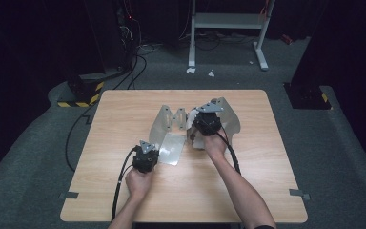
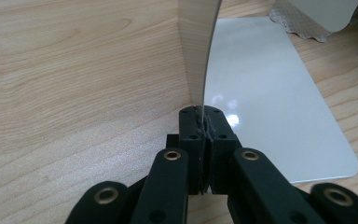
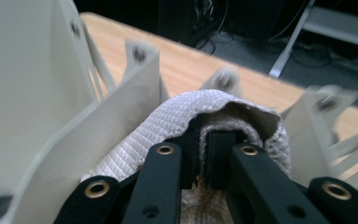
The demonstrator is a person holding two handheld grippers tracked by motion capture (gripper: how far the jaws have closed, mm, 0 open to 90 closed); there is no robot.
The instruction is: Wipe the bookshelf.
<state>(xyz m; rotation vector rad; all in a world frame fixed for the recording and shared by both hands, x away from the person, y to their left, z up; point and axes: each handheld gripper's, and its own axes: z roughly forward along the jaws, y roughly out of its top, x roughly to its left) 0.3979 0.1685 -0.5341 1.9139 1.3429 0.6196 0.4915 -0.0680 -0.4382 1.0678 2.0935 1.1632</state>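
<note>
Table [image 1: 124,200]: light wood grain, bare along the near edge and both side edges.
Folding board [image 1: 171,136]: pale grey hinged panels, spread open around the table's middle, a little toward the far edge; one flap flat on the wood, others tilted up.
Cloth [image 3: 168,123]: white woven fabric, bunched between the raised panels at the right of the board.
Left gripper [image 2: 204,122]: near the table's middle, jaws pressed together, pinching the thin edge of an upright flap.
Flat flap [image 2: 270,102]: glossy, lying on the wood just beside that pinch.
Right gripper [image 3: 209,161]: jaws closed on a fold of the cloth, fabric draped over the tips.
Contents: cloth sitting inside the board's cradle of panels.
Writing: none legible on board or cloth.
</note>
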